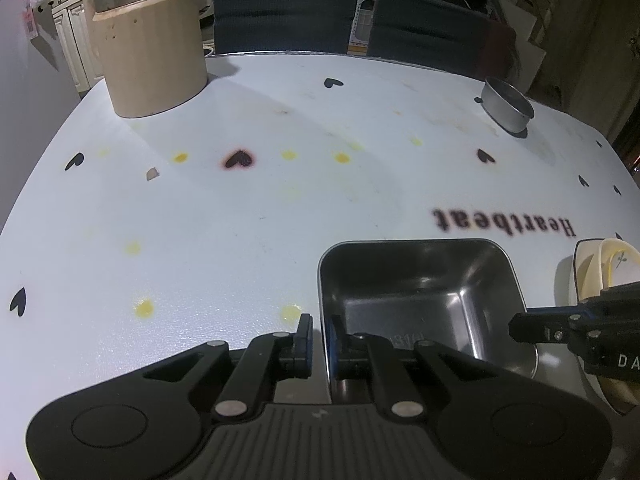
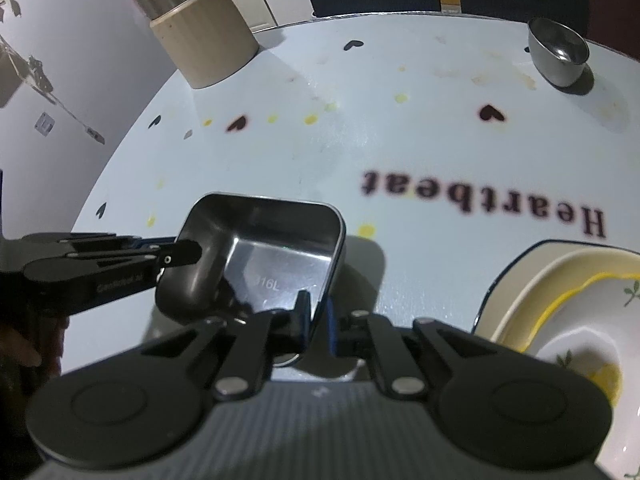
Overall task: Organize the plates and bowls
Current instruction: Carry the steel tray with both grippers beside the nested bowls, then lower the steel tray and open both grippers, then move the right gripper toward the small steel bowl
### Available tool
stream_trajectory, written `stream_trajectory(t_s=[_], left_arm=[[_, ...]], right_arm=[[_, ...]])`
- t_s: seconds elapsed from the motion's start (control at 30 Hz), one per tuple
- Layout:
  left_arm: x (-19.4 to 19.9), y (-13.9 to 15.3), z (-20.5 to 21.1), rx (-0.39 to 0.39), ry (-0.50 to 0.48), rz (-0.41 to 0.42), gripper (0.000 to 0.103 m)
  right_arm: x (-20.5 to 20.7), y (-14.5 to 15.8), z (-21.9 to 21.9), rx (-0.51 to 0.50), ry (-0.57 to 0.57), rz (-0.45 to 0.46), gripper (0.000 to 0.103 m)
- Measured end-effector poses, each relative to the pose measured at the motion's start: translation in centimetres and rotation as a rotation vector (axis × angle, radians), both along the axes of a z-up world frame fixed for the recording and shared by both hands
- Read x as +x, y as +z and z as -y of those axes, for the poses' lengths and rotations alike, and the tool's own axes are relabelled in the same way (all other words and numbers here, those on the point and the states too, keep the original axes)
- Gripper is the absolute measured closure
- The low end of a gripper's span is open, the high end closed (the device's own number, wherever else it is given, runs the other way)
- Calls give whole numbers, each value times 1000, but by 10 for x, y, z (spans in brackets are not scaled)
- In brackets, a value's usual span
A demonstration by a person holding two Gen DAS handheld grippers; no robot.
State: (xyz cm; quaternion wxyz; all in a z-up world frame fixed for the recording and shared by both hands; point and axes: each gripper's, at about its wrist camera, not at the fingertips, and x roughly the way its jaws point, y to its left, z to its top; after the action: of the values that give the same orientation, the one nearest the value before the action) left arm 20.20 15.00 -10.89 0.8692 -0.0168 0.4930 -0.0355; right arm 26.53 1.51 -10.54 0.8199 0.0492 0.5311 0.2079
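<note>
Left claw (image 1: 319, 340): closed on the left wall of the square stainless steel dish (image 1: 420, 300), 1 pad outside the rim and 1 inside. Right claw (image 2: 318, 320): closed on the opposite wall of the same dish, likewise straddling the rim. Both claws point steeply downward.

The dish sits low at the near edge of the table (image 1: 240, 220), between the 2 claws; whether it rests on the surface or is just clear of it cannot be told. Its interior is empty, apart from a stamped mark on the floor.

Just right of the dish stands a stack of 2 ceramic plates (image 2: 560, 320): a yellow-rimmed floral plate nested in a dark-rimmed one, with a yellowish smear in the upper plate.

Well apart, at the far right of the table, a small round metal bowl (image 2: 558, 54) appears empty. At the far left stands a beige canister (image 1: 152, 52) with a metal vessel in its top.

Assessment: the step in hand is a 2-handed grasp of the dish. The next move likely calls for a level, synchronised lift and a transfer toward the plates or the bowl.
</note>
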Motion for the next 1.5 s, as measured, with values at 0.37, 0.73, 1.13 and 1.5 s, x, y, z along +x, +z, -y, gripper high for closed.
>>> stream_trajectory(t_s=[0.37, 0.73, 1.13, 1.5], left_arm=[[-7, 8, 2, -14, -7, 15, 67], [-18, 33, 3, -7, 14, 65, 26], [-24, 64, 19, -5, 13, 134, 1], [-7, 88, 67, -16, -16, 215, 0]], right_arm=[[-2, 4, -7, -18, 24, 16, 87], [-7, 18, -1, -8, 31, 63, 56], [-16, 53, 40, 2, -22, 195, 17], [-21, 78, 115, -35, -150, 329, 1]])
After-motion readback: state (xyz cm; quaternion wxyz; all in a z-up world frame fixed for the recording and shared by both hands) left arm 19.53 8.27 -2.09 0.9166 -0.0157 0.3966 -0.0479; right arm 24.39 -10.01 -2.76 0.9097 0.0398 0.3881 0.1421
